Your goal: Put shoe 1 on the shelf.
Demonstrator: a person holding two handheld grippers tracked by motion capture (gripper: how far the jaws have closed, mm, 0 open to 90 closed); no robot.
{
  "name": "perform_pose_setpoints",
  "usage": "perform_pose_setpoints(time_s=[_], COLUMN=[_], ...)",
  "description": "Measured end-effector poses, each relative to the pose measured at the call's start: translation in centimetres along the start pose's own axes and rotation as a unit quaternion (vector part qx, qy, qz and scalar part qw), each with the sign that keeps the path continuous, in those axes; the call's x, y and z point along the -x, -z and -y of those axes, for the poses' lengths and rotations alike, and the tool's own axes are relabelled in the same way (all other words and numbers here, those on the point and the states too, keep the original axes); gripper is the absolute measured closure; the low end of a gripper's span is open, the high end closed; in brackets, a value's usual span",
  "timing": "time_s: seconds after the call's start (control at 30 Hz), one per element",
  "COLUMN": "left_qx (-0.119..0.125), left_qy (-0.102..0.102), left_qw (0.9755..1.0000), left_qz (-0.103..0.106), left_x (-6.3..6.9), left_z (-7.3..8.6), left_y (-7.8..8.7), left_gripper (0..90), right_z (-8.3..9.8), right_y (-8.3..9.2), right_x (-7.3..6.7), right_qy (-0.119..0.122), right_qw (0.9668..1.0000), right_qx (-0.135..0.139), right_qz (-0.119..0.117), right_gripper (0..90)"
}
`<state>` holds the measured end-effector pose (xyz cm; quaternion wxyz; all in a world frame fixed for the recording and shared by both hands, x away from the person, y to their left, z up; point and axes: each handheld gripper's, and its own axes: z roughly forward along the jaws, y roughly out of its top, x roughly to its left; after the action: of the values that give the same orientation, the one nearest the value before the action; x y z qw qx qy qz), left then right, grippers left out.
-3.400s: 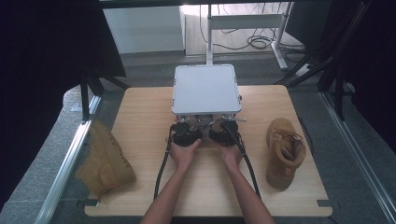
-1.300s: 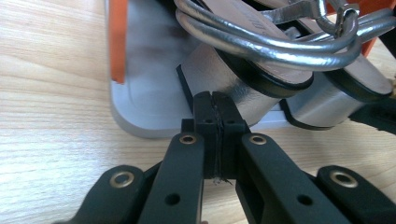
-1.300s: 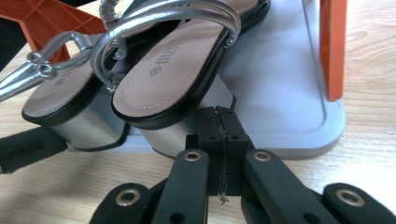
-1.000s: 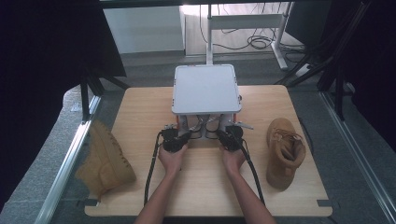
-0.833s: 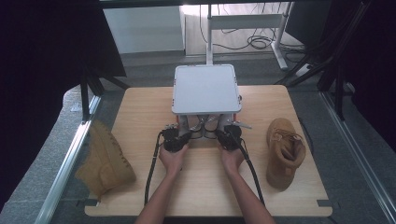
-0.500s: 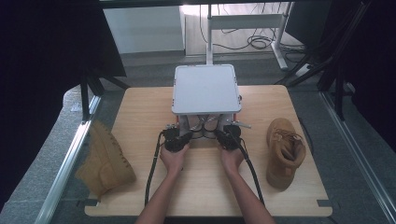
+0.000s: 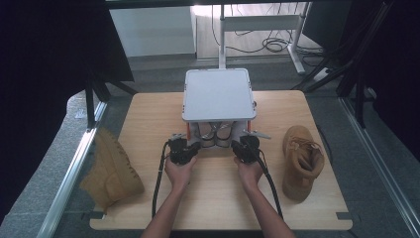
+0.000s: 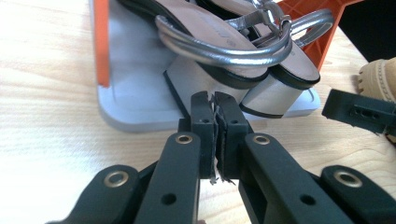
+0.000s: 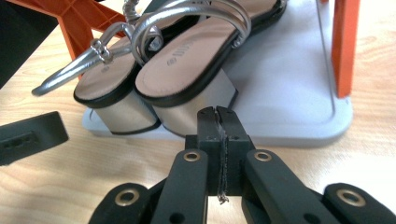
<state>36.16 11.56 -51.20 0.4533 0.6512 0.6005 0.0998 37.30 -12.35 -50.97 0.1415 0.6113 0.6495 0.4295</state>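
Centre of the high view: a grey two-tier rack (image 7: 219, 94) with orange posts stands on the table (image 7: 148, 119), its flat top shelf bare. On its lower shelf (image 8: 140, 105) lies a pair of sandals (image 9: 182, 60) with silver straps and block heels, side by side, heels toward the near edge. The right gripper view shows both heels resting on the grey shelf, one sandal overlapping the other at the straps. An orange post (image 8: 101, 42) rises at the upper left of the left gripper view; another (image 9: 344, 46) stands at the upper right of the right gripper view.

Left gripper (image 7: 184, 148) sits lower centre-left of the high view, just before the rack's front, jaws pressed nearly together with nothing between them; its tips point at a heel, just short of the shelf edge. Right gripper (image 7: 246, 147) sits beside it to the right, jaws together, empty, aimed at the nearer heel. Whether either tip touches the shelf, cannot tell.

A tan boot (image 7: 113, 168) lies at the table's lower left edge; a second boot (image 7: 300, 161) stands at the right, well apart from the rack.

Against the oldest frame: the grippers were then close together right under the rack's front; they now sit wider apart and slightly nearer the person. Rack, sandals and boots unchanged.
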Motion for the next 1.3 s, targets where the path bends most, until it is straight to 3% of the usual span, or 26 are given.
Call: perform_pose_setpoints(time_s=[0.17,0.37,0.6,0.83,1.0,1.17,1.3], left_qx=[-0.002,-0.003,-0.002,-0.002,0.004,-0.006,-0.020], left_qy=[-0.002,-0.004,-0.019,-0.028,-0.023,-0.040,-0.039], left_qw=[1.0000,1.0000,0.9997,0.9994,0.9994,0.9988,0.9985], left_qz=[-0.003,0.005,0.014,0.018,0.027,0.028,0.032], left_x=[-0.6,-1.0,-0.9,-1.1,-0.9,-0.6,-0.9], left_z=[0.6,1.3,2.2,2.7,3.3,3.9,4.3], left_y=[1.0,1.9,3.4,4.9,5.2,5.6,6.0], left_gripper=[87.4,86.6,84.4,78.7,75.9,73.2,69.3], right_z=[0.3,0.7,1.7,2.9,3.9,4.9,5.6], right_y=[0.9,2.2,3.8,4.7,5.4,5.7,6.1], right_x=[0.7,0.8,1.0,1.4,1.3,1.6,1.8], right_qy=[-0.019,-0.015,0.002,0.017,0.040,0.041,0.050], right_qw=[0.9998,0.9996,0.9989,0.9987,0.9983,0.9979,0.9973], right_qx=[-0.001,0.003,0.004,0.003,-0.005,-0.013,-0.012], right_qz=[-0.009,-0.024,-0.046,-0.047,-0.041,-0.048,-0.052], right_gripper=[88.6,88.5,87.8,87.7,87.7,86.5,84.7])
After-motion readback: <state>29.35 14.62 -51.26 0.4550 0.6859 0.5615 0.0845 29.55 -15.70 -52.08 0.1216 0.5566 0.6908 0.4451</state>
